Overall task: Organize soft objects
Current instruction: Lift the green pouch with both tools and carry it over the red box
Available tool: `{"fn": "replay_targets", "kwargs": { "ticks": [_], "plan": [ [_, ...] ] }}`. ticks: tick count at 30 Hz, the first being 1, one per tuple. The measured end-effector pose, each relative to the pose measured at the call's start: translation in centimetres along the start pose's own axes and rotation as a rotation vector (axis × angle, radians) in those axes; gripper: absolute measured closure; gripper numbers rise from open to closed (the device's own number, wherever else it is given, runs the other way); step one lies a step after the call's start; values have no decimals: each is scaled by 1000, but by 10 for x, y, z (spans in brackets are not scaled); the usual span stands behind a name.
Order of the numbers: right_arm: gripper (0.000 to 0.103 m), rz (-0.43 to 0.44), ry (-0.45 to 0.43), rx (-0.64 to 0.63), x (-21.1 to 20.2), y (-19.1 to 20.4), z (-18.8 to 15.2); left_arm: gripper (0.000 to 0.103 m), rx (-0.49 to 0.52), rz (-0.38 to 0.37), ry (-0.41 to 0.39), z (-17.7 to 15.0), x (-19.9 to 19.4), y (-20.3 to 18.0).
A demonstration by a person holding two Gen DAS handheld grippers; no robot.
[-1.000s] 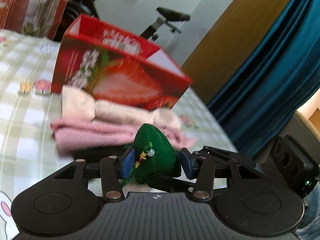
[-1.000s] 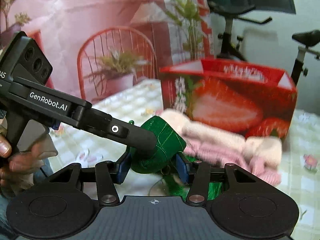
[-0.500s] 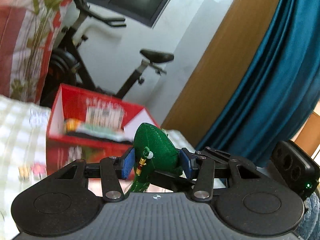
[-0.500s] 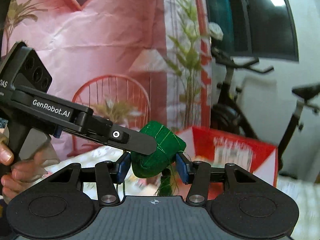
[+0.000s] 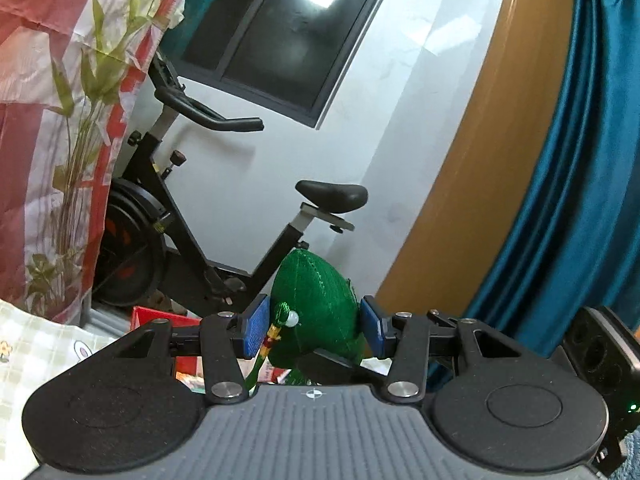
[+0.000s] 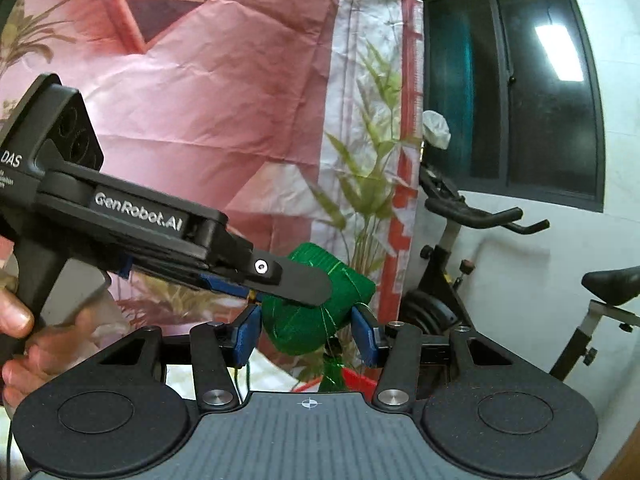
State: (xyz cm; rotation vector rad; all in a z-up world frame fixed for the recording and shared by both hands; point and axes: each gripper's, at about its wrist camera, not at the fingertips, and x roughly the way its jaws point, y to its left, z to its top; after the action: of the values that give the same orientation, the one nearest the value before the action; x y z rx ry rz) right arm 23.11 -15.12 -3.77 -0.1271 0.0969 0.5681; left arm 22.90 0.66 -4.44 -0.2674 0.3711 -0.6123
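A checked tabletop edge is seen low at left. A green stuffed pouch is clamped by both the left gripper and right gripper — held aloft; beyond, an exercise bike stands.

A: Both grippers have risen with the green stitched fabric pouch. A second ago the red strawberry-printed cardboard box filled the left view; now only a corner shows behind the left gripper.

B: And the folded pink and cream knitwear is gone from both views. The black exercise bike and dark window take up the background.

A: From the right gripper, the checked tablecloth has dropped almost out of view too.

B: The pouch's tassel cord now hangs straight down.
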Motion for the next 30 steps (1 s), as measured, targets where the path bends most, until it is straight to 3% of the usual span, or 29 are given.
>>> {"fn": "replay_targets", "kwargs": {
  "ticks": [6, 14, 21, 26, 30],
  "plan": [
    [57, -5, 51, 51, 29, -10, -17, 52, 5, 39, 67, -8, 20, 19],
    [57, -1, 184, 186, 61, -16, -70, 52, -42, 89, 186, -41, 51, 55],
    [56, -21, 233, 291, 77, -16, -93, 52, -50, 134, 214, -47, 62, 69],
    [44, -48, 267, 293, 80, -12, -102, 35, -35, 201, 226, -47, 60, 76],
    [44, -60, 280, 299, 70, -14, -109, 34, -59, 207, 209, -47, 48, 85]
  ]
}}
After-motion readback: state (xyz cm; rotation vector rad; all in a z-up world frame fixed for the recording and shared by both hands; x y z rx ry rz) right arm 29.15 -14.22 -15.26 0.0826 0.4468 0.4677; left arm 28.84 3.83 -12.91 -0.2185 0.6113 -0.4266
